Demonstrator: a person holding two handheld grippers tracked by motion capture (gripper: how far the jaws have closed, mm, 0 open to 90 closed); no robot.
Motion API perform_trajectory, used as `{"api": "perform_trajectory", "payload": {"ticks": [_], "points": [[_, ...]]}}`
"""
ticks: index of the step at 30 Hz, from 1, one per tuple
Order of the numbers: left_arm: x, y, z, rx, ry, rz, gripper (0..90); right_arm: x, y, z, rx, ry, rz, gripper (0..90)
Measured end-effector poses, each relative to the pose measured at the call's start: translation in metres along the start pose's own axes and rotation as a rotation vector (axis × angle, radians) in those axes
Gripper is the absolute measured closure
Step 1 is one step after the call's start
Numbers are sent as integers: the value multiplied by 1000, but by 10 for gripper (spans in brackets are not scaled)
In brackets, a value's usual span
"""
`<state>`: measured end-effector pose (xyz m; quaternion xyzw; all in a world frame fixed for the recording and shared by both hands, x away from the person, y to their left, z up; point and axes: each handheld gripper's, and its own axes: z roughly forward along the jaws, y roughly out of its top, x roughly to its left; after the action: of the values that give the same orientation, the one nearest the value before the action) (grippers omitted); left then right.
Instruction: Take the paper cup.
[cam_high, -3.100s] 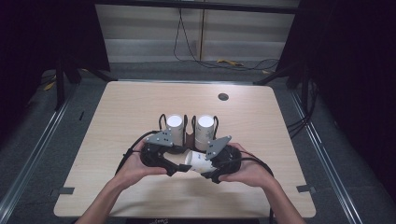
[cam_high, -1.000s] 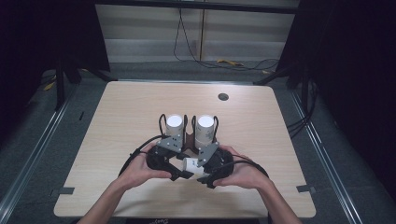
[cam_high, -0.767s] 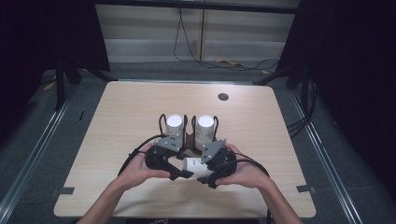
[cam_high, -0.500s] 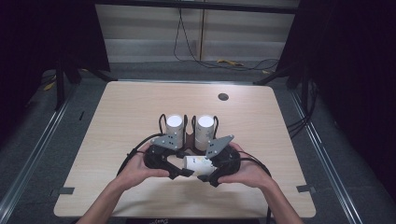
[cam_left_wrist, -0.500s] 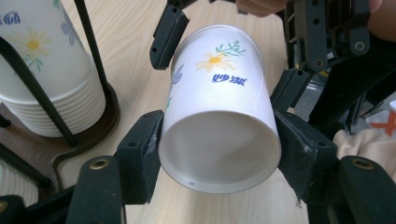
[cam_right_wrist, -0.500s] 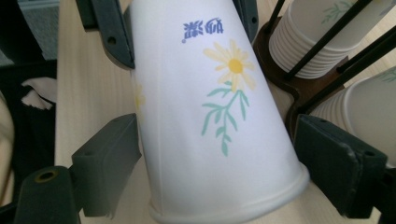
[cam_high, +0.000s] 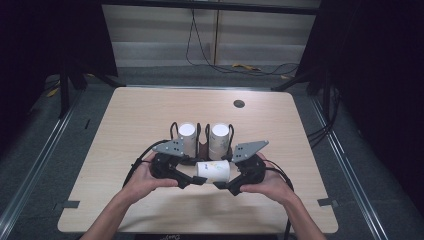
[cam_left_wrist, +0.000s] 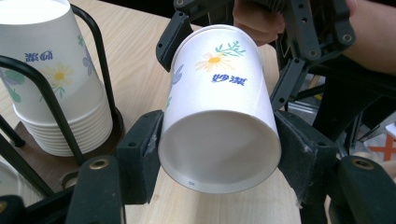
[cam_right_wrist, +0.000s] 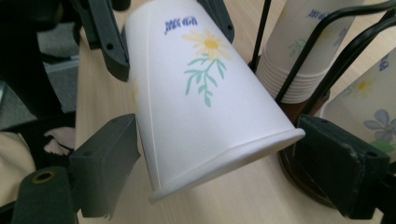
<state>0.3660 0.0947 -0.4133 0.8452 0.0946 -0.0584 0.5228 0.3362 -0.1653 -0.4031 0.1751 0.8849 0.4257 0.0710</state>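
White paper cup (cam_high: 213, 171) sideways, clamped at its base in left tongs (cam_high: 192, 179), right tongs (cam_high: 226, 186) just opened, pads clear.

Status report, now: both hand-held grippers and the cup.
Left hand-held gripper shut on white flowered paper cup, held sideways. Right hand-held gripper jaws just opened, pads off its rim. Black wire cup rack close behind.

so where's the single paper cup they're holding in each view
High view: paper cup lies sideways low centre, between the two grippers.
Left gripper view: centre, base toward the camera, clamped by the near jaws.
Right gripper view: centre, rim nearest, between open jaws.
Shared landmark: wire cup rack.
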Motion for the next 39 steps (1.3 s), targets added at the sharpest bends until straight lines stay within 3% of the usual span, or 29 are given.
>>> {"api": "perform_trajectory", "payload": {"ticks": [6, 10, 17, 22, 34, 39], "points": [[-2, 2, -3, -41, 10, 3, 367, -1, 0, -5, -68, 14, 40, 138], [-3, 5, -7, -88, 7, 2, 367, -2, 0, -12, -141, 21, 60, 138], [-2, 6, -10, -156, -23, -24, 366, -6, -1, -22, -261, 42, 118, 138], [-4, 8, -10, -168, -27, -14, 367, -9, -3, -23, -346, 65, 159, 138], [-5, 8, -11, -217, -26, -15, 367, -9, -5, -24, -428, 87, 204, 142], [-5, 9, -12, -247, -34, -12, 367, -11, -6, -26, -477, 128, 238, 139]]}}
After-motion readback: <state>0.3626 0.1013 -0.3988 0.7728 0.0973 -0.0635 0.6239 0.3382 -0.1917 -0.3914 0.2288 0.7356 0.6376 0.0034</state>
